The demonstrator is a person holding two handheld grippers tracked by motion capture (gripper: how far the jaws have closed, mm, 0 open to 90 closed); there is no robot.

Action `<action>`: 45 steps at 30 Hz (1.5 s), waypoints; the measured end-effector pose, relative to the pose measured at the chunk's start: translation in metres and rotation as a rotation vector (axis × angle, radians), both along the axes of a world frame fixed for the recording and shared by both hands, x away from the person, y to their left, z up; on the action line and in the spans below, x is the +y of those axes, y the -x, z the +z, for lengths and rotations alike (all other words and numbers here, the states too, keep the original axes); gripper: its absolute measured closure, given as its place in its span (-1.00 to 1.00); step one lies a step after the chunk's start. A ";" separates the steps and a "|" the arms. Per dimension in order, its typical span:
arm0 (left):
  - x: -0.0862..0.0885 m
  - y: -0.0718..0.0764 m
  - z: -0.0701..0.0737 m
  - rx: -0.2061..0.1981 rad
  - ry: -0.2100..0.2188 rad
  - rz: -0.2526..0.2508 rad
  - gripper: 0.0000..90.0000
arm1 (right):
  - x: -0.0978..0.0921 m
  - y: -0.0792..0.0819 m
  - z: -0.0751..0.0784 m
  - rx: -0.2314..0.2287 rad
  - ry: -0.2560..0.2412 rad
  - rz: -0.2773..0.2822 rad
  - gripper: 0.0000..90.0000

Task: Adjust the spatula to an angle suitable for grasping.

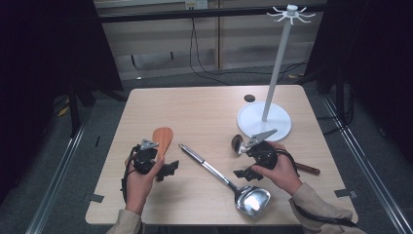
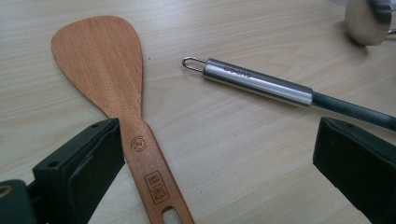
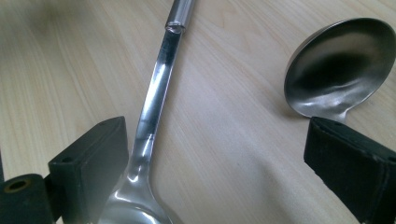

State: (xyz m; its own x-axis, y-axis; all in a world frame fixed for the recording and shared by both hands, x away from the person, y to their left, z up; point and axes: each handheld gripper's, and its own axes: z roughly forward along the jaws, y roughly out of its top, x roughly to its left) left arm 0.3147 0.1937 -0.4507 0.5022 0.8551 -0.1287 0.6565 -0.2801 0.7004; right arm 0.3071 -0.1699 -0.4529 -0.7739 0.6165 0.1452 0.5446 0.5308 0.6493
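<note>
- On the table, between the two hands, lies the steel spoon (image 1: 229, 179): handle with wire loop (image 2: 189, 63) toward the left hand, bowl (image 1: 253, 200) near the front edge by the right hand
- right gripper (image 1: 248, 173) hovers low over the spoon's neck; jaws wide apart, gripping nothing; in the right gripper view the shaft (image 3: 156, 88) runs just beside one jaw, not centred in the gap
- left gripper (image 1: 168, 168) also spread wide and empty; it sits over the spatula (image 1: 162, 139), whose handle (image 2: 149, 172) passes just beside one jaw in the left gripper view
- ladle (image 1: 237, 144) lies just beyond the right hand, its bowl near the spoon's shaft, wooden handle end (image 1: 308, 168) sticking out on the hand's far side
- rack (image 1: 265, 122) stands at the far right of the table, hooks (image 1: 290, 13) high on its pole; looks like the utensils go there, judging by the loop ends
- step in hand, as I read it: right gripper picks the spoon
- doing it well: shift sideways so the shaft sits midway between the jaws; drop until pads straddle it flat to the table; close square across the shaft, not on the flared neck; polished steel likely slips, so grip firm; keep clear of the ladle bowl while closing
- left gripper: same centring needed on the spatula handle
</note>
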 end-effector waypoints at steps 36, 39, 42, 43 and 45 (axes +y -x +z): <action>0.020 0.029 -0.006 0.028 0.010 0.047 -0.96 | 0.079 -0.013 -0.022 0.071 0.106 0.071 0.24; 0.023 0.030 -0.006 0.018 0.006 0.056 -0.96 | 0.084 -0.014 -0.024 0.060 0.112 0.067 0.37; 0.023 0.031 -0.005 0.021 0.016 0.062 -0.96 | 0.089 -0.015 -0.026 0.047 0.133 0.077 0.47; 0.024 0.031 -0.005 0.025 0.012 0.057 -0.96 | 0.091 -0.014 -0.028 0.048 0.138 0.078 0.54; 0.024 0.031 -0.005 0.024 0.011 0.061 -0.96 | 0.092 -0.014 -0.030 0.056 0.141 0.087 0.56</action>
